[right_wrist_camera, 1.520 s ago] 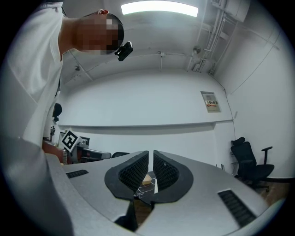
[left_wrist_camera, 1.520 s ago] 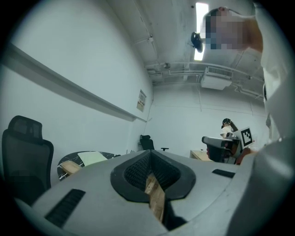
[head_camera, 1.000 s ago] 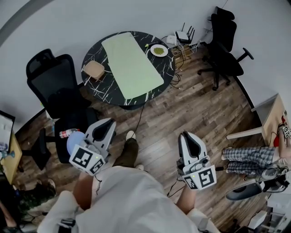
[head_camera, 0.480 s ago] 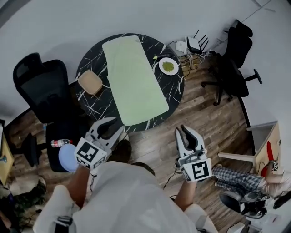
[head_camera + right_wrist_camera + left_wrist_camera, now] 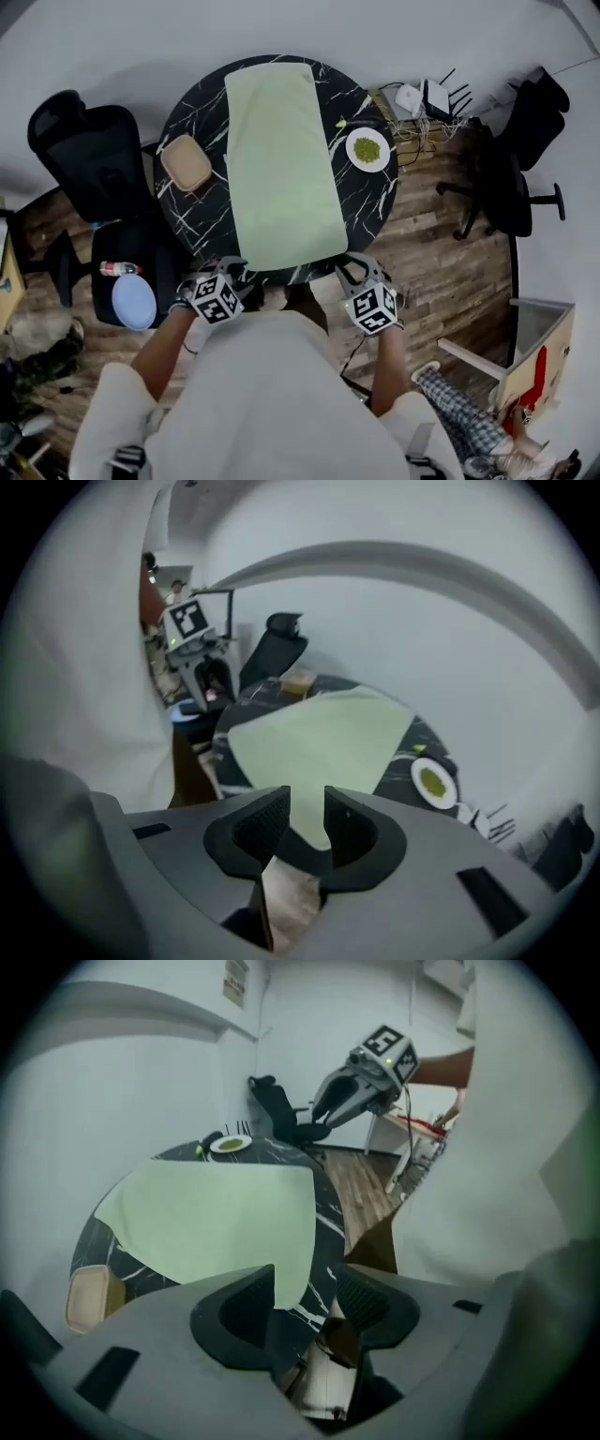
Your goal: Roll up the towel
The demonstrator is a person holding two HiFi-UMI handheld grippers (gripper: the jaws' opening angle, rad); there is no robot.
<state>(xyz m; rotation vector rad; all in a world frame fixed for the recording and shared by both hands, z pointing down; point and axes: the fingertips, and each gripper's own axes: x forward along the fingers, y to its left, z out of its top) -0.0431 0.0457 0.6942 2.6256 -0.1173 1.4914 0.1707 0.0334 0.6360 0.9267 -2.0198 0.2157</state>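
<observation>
On the round, black marbled surface (image 5: pixel 370 202) the pale green towel (image 5: pixel 281 169) lies flat and unrolled. Its long axis runs straight away from the person, from the near rim to the far rim, with the far short end leaning slightly to the left in the head view. The near short end reaches the near rim.

The left hand-held gripper (image 5: pixel 225 270) hangs at that rim just beside the towel's near left corner. Its jaws have just been opening and stand wide apart; in the left gripper view the corner of the towel (image 5: pixel 216 1222) shows in the gap, but neither pad presses on it. The right hand-held gripper (image 5: pixel 361 269) hangs by the near right corner. Its jaws have also just been opening, to a narrower gap, and the towel's corner shows between them, ungripped.

A tan box (image 5: pixel 186 162) sits left of the towel, and a white plate (image 5: pixel 367 148) of something green sits to its right.
</observation>
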